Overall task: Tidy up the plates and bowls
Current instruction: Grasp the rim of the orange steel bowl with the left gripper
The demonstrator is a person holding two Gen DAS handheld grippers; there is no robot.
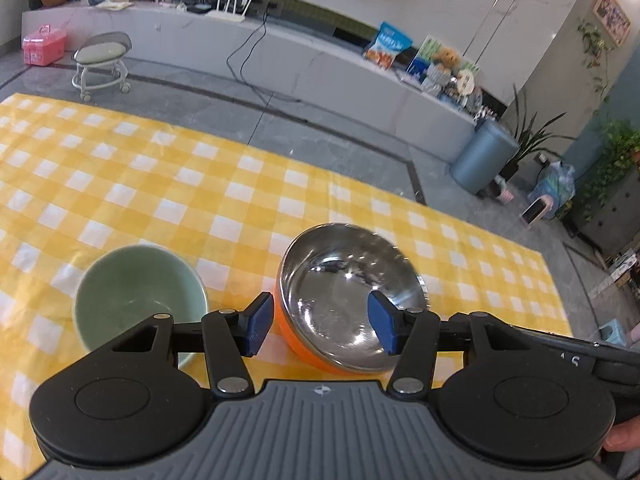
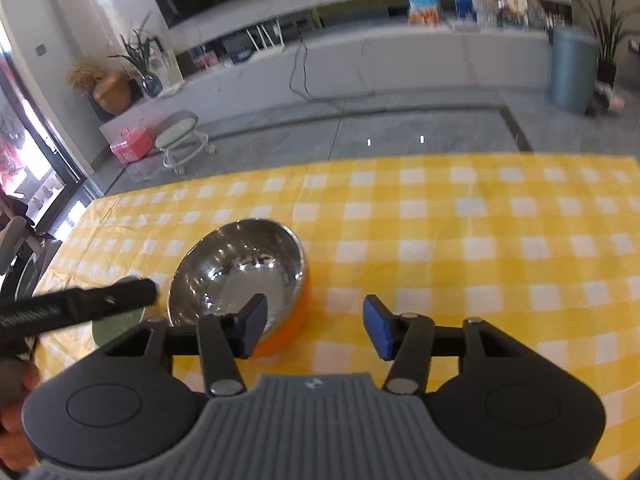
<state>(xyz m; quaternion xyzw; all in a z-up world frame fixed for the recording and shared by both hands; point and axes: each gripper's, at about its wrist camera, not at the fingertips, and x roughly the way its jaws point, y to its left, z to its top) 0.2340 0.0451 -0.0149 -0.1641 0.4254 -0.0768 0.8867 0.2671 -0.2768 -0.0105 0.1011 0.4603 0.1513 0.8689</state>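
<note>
A steel bowl with an orange outside (image 1: 344, 292) sits on the yellow checked tablecloth (image 1: 120, 184). A pale green bowl (image 1: 138, 300) stands to its left. My left gripper (image 1: 322, 326) is open; its jaws straddle the near left rim of the steel bowl, left pad outside, right pad over the inside. In the right wrist view the steel bowl (image 2: 240, 272) lies left of centre. My right gripper (image 2: 314, 326) is open and empty over the cloth, just right of the bowl. The green bowl (image 2: 116, 320) is mostly hidden behind the left gripper's arm (image 2: 80, 304).
The table's far edge (image 2: 400, 158) borders a grey tiled floor. Beyond stand a small wheeled stool (image 1: 102, 66), a pink box (image 1: 43, 45), a long white counter (image 1: 280, 52) and a blue bin (image 1: 482, 156).
</note>
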